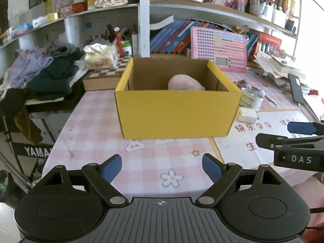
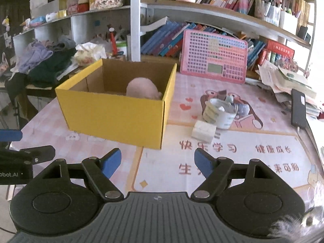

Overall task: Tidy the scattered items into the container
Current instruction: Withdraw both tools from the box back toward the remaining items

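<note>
A yellow cardboard box (image 1: 176, 113) stands open on the pink table mat, and it also shows in the right wrist view (image 2: 115, 117). A pink soft toy (image 1: 185, 83) lies inside it (image 2: 142, 89). To the box's right lie a small white block (image 2: 203, 131) and a tipped white cup (image 2: 221, 113) with small items spilling from it; both also show in the left wrist view, the block (image 1: 247, 114) and the cup (image 1: 252, 98). My left gripper (image 1: 162, 168) is open and empty in front of the box. My right gripper (image 2: 158, 163) is open and empty, near the box's right corner.
A pink keyboard toy (image 2: 214, 55) leans on the bookshelf behind. A black phone (image 2: 298, 109) and a paper pile (image 2: 283, 77) lie at the right. Clothes (image 1: 40, 70), a tissue pack (image 1: 101, 55) and a chessboard (image 1: 107, 70) sit at the left.
</note>
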Tool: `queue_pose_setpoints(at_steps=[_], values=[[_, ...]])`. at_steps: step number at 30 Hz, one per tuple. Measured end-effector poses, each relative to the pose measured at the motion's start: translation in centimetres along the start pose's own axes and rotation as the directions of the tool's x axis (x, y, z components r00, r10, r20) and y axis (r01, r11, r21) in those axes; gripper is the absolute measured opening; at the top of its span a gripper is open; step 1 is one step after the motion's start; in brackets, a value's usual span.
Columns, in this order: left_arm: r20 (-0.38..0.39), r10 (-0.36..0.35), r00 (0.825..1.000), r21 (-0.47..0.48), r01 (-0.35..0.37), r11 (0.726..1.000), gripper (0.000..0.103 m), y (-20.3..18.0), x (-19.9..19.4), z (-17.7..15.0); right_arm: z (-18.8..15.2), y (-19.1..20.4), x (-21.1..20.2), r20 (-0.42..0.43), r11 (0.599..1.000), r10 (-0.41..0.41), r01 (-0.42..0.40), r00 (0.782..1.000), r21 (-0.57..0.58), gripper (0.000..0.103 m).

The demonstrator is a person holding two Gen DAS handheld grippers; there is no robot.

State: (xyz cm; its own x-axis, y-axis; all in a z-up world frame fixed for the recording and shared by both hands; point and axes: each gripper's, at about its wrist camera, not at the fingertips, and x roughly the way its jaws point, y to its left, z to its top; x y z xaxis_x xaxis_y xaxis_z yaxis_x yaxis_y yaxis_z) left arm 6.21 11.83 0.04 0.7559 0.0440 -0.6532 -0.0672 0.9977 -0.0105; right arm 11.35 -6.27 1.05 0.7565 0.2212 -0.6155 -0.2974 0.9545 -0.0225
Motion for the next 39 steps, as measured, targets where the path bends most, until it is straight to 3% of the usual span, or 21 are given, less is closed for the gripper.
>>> queue_pose_setpoints(at_steps=[18,26,39], values=[[-0.086,-0.07,0.994,-0.008,0.07,0.998,0.089,-1.4,0.8,-1.8,-2.0,-0.4,-0.2,-0.109,1.0,-0.023,0.023,0.994,-0.002,0.083],[-0.104,-0.1,0.99,0.002,0.101,0.995,0.089,-2.5,1.6,-1.7,-2.6,-1.1,-0.6,-0.114,0.999,-0.047,0.047,0.992,-0.005,0.083],[-0.173,-0.181,0.968,0.067,0.195,0.979,0.089,-6.1,4.0,-0.9,-2.9,-4.2,0.3,-0.146,0.995,-0.076,0.084,0.986,0.046,0.084]])
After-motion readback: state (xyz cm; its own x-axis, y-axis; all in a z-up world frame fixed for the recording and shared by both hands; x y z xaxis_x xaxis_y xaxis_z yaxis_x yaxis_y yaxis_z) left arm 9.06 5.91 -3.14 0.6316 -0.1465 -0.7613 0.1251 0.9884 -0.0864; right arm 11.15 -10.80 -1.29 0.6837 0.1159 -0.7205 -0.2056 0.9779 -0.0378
